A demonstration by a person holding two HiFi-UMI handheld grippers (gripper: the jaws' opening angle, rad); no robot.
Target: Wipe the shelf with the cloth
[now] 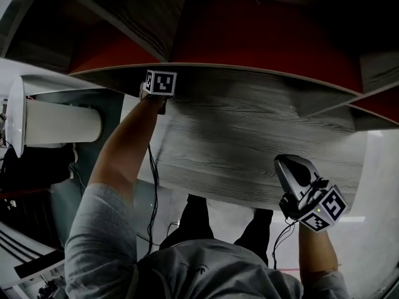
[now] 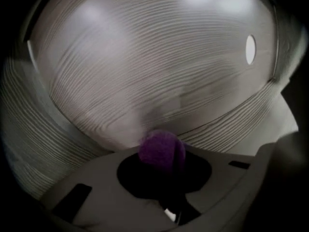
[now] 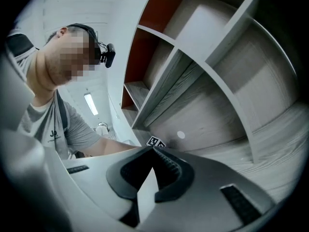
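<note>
At the grey shelf (image 2: 145, 71), left hand-held gripper (image 2: 162, 164) pinching bunched purple cloth (image 2: 161, 150) poking straight forward, right hand-held gripper (image 3: 154, 151) pressed together.

Grey short-sleeved shirt (image 1: 206, 273), dark trousers (image 1: 193, 220) — pale grey left gripper (image 2: 163, 164) and right gripper (image 3: 154, 153), black-and-white marker cubes (image 1: 160, 83), thin dark cables (image 1: 151, 173).

Shelf board (image 1: 249, 142): spans the centre, open compartments (image 1: 249, 36) behind it. Left tongs (image 1: 159, 87) at the board's far left edge, cloth (image 2: 161, 150) between the jaws. Right tongs (image 1: 294, 172) over its near right edge, well apart.
</note>
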